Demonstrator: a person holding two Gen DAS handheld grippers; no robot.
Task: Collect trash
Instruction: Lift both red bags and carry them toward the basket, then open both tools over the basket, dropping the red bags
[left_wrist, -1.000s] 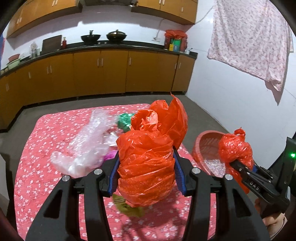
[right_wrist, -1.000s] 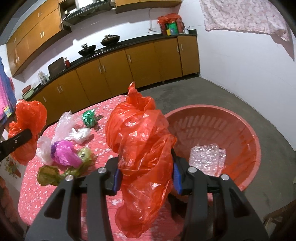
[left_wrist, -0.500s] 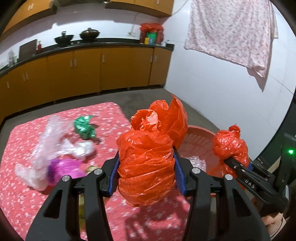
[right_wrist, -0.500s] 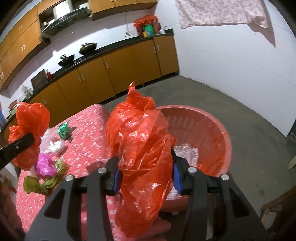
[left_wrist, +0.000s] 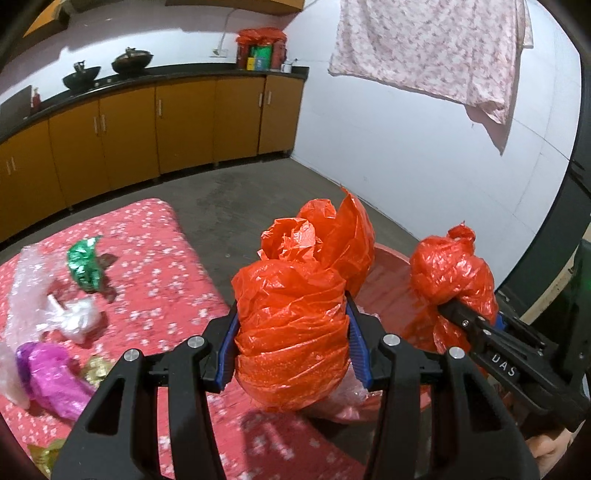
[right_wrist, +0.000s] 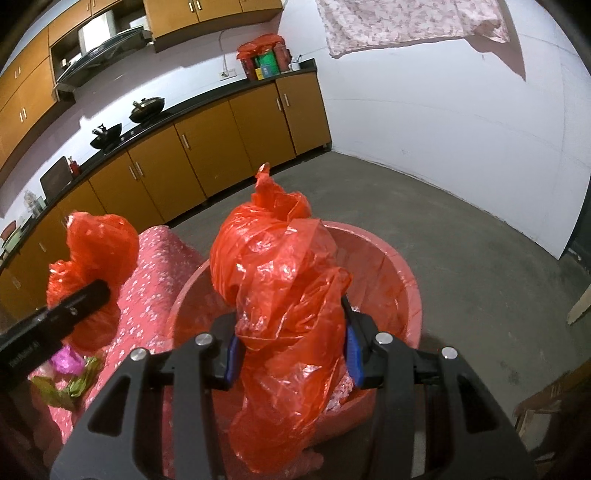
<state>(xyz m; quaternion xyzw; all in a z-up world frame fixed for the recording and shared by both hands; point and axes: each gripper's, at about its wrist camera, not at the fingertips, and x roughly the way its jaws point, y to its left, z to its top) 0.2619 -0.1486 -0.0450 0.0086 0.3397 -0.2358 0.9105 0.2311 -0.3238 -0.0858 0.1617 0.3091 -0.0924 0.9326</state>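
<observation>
Left gripper (left_wrist: 291, 347) clamped on a crumpled red bag (left_wrist: 295, 317), blue pads pressed into both sides. Right gripper (right_wrist: 290, 347) likewise closed on a second red bag (right_wrist: 288, 317), hanging long below the jaws. Both bags carried in the air, none dropped yet. Right bag held directly above the pink basin (right_wrist: 406, 280) that stands on the floor against the corner of the surface (right_wrist: 155, 266); left bag just beside that corner, at the basin's near side, judged from both views. Already inside the basin: a piece of clear bubble wrap (right_wrist: 341, 397), mostly hidden by the bags, so at least one item collected. Left to gather on the floral-covered surface: a green foil wrapper (left_wrist: 85, 267), a long clear plastic wrap (left_wrist: 26, 280), a white crumpled piece (left_wrist: 79, 319), a magenta bag (left_wrist: 55, 382), plus olive-yellow scraps (left_wrist: 98, 367) beside it. Roughly midway, by this count: two bags about to go in, several pieces waiting. Next likely step: opening over the basin, right first, left once farther across the rim, lest the light bag drift onto the floor.
</observation>
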